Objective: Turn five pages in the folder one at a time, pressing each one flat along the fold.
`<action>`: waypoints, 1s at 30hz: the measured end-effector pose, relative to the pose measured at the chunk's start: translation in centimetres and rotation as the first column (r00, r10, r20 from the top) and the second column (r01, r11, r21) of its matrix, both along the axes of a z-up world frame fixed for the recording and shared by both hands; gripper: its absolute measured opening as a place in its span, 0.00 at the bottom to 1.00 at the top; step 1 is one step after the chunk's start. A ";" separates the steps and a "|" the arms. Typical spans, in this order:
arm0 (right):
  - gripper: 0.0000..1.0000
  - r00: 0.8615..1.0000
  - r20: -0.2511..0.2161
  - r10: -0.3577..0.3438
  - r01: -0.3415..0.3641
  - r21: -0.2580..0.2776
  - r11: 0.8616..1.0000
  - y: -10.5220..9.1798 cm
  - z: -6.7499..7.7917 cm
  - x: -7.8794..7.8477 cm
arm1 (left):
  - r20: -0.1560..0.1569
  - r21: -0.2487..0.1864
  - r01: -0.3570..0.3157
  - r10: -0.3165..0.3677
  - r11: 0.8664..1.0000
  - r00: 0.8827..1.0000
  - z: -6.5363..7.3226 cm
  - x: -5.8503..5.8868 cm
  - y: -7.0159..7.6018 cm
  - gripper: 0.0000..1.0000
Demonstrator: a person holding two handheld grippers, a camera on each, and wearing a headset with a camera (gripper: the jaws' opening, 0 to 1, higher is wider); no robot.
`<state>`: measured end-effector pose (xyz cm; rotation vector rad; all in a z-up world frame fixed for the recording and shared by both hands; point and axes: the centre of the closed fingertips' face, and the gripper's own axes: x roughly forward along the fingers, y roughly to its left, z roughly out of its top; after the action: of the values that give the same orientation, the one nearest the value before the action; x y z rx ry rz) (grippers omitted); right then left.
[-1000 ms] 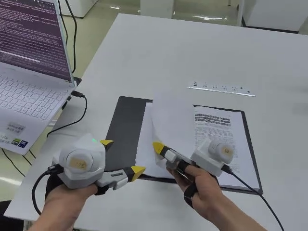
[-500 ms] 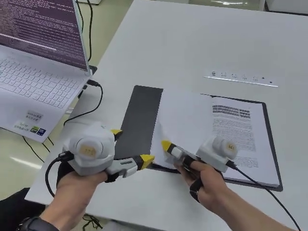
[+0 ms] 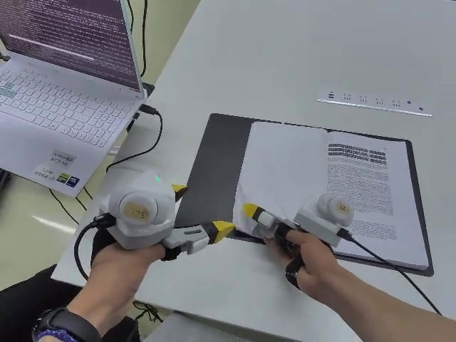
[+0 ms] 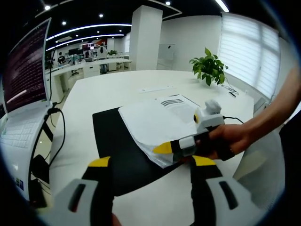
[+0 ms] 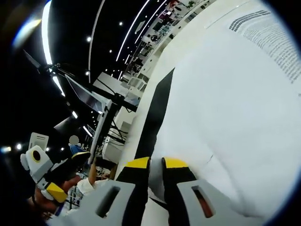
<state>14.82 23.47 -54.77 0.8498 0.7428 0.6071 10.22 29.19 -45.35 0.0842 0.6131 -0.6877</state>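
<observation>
The black folder [image 3: 214, 164] lies open on the white table. A blank white page [image 3: 281, 167] is folded over to the left, and a printed page [image 3: 370, 189] lies on the right. My right gripper [image 3: 251, 211] is shut on the blank page's near lower corner; in the right gripper view its yellow jaws [image 5: 156, 164] pinch the sheet [image 5: 225, 94]. My left gripper [image 3: 201, 210] hovers open just left of that corner, over the folder's black cover [image 4: 110, 141], with nothing between its jaws [image 4: 151, 162]. The right gripper [image 4: 165, 148] shows ahead of it.
An open laptop [image 3: 64, 92] stands at the far left, with a black cable [image 3: 135, 153] running toward the folder. A white socket strip [image 3: 374, 102] lies beyond the folder. The table's near edge [image 3: 214, 306] is close under both hands.
The page that stood raised over the fold has been carried left and lowered onto the left side, still pinched by the right gripper. The left gripper stays open beside it. The head camera shifted.
</observation>
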 end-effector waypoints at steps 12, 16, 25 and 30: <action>0.32 0.999 0.045 0.023 -0.026 0.078 0.997 -1.3 2.5 -0.8 | -0.013 0.001 0.047 -0.047 0.999 0.999 -0.9 1.1 -1.7 0.51; 0.33 0.995 0.104 -0.009 0.003 0.056 0.998 -3.6 4.8 -1.1 | -0.014 -0.006 0.083 -0.083 0.997 0.996 -1.2 1.8 -2.8 0.39; 0.32 0.984 0.170 -0.053 0.058 -0.028 0.998 -9.2 6.5 -2.1 | -0.031 0.005 0.166 -0.166 0.986 0.986 -3.4 3.2 -6.5 0.21; 0.31 0.984 0.168 -0.056 0.067 -0.061 0.996 -10.7 6.0 -2.6 | -0.059 0.016 0.166 -0.164 0.986 0.985 -5.3 4.1 -7.4 0.05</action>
<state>12.19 12.76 -48.79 0.7487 0.5802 0.5876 14.27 21.84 -50.61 0.1362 0.6734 -0.8466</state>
